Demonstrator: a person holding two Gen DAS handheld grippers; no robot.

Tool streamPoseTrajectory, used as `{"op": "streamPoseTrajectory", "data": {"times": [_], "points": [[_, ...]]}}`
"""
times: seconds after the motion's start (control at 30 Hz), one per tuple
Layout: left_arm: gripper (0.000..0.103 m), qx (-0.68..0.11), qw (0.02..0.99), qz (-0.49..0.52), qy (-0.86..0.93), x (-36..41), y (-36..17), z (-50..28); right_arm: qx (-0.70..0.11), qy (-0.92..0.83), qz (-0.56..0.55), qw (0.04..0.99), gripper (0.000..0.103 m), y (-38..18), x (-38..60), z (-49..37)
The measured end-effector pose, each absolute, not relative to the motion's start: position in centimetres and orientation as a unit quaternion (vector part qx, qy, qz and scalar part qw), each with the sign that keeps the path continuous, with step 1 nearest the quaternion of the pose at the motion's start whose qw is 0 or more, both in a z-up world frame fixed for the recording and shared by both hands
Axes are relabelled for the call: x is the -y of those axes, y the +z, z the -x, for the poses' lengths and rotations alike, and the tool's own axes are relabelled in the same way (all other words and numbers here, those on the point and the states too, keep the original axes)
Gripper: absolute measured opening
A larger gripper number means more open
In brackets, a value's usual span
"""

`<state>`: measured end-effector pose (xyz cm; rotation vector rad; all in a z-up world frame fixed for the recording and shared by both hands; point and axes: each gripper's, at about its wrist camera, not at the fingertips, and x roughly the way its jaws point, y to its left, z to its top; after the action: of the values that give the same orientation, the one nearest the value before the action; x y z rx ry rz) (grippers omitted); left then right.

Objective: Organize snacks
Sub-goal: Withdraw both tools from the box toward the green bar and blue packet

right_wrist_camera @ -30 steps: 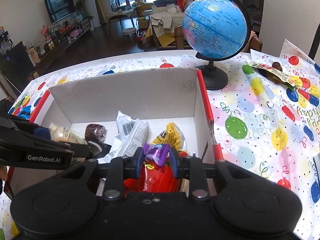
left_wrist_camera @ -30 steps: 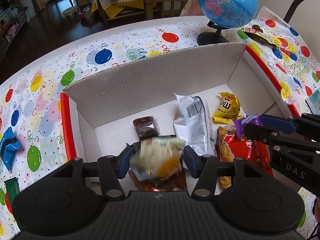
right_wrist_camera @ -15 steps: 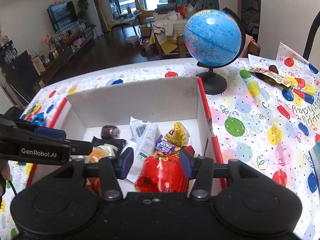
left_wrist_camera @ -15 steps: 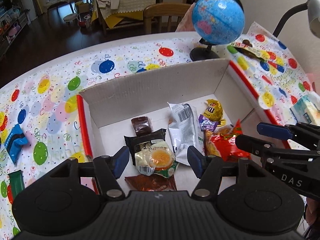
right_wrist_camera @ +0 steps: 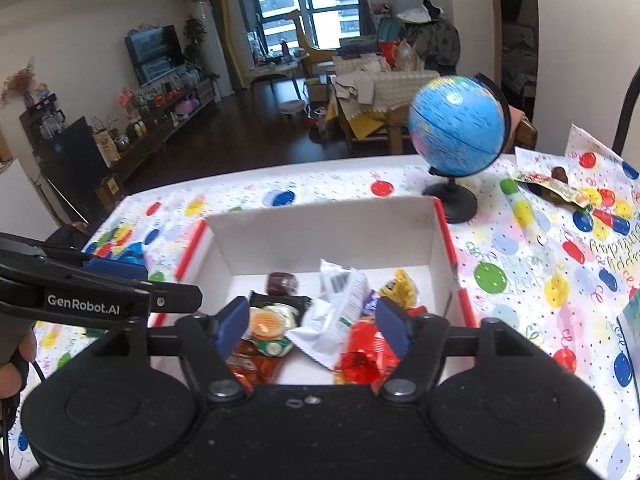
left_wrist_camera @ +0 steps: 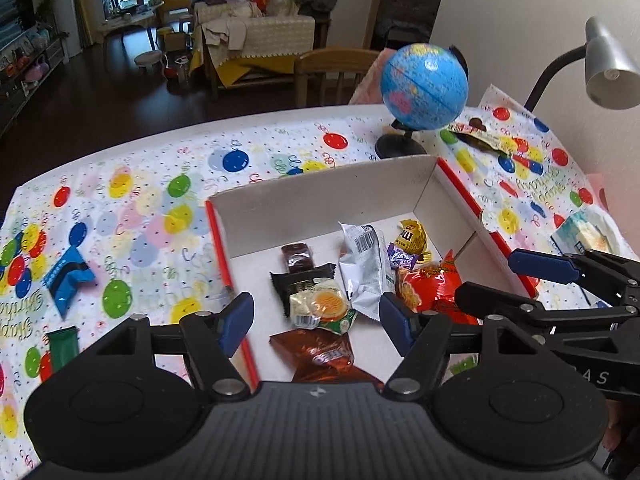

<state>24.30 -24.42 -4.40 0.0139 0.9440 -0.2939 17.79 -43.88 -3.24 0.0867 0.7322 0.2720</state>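
Observation:
A white cardboard box [left_wrist_camera: 320, 208] with red edges holds several snacks: a clear pack with an orange centre [left_wrist_camera: 320, 304], a silver packet [left_wrist_camera: 366, 264], a yellow pack [left_wrist_camera: 412, 234], a purple candy [left_wrist_camera: 402, 258], a red bag [left_wrist_camera: 428, 284] and a brown wrapper [left_wrist_camera: 320, 354]. My left gripper [left_wrist_camera: 316, 322] hangs above the box's near end, jaws opening, nothing between the pads. My right gripper [right_wrist_camera: 310, 322] hovers over the same end, jaws also opening and empty. Each gripper shows in the other's view, the right gripper [left_wrist_camera: 540, 280] and the left gripper [right_wrist_camera: 120, 284].
On the balloon-print tablecloth, a blue packet [left_wrist_camera: 68, 276] and a green packet [left_wrist_camera: 62, 346] lie left of the box. A long wrapped snack [left_wrist_camera: 478, 138] lies by the globe [left_wrist_camera: 424, 86]. A pale blue pack [left_wrist_camera: 584, 232] sits right of the box, under a desk lamp [left_wrist_camera: 608, 64].
The left gripper let go of the orange-centred pack and the right let go of the purple candy; both now lie in the box. Both grippers rose, drew back and widened.

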Motion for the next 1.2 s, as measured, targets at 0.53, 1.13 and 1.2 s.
{"op": "streamPoseTrajectory", "data": {"times": [0.53, 1.13, 1.2], "points": [[0.076, -0.425, 0.895, 0.019, -0.132, 17.5, -2.3, -20.1, -0.336, 0.166, -0.041, 0.926, 0.096, -0.8, 37.6, -14.5], [0.081, -0.41, 0.909, 0.048, -0.063, 5.2, -3.1, -17.8, -0.343, 0.185, -0.033, 0.92, 0.103, -1.4, 27.1, -13.7], [0.081, -0.409, 0.91, 0.05, -0.053, 3.8, -3.3, -17.7, -0.345, 0.184, -0.032, 0.92, 0.103, -1.5, 26.0, -13.9]]}}
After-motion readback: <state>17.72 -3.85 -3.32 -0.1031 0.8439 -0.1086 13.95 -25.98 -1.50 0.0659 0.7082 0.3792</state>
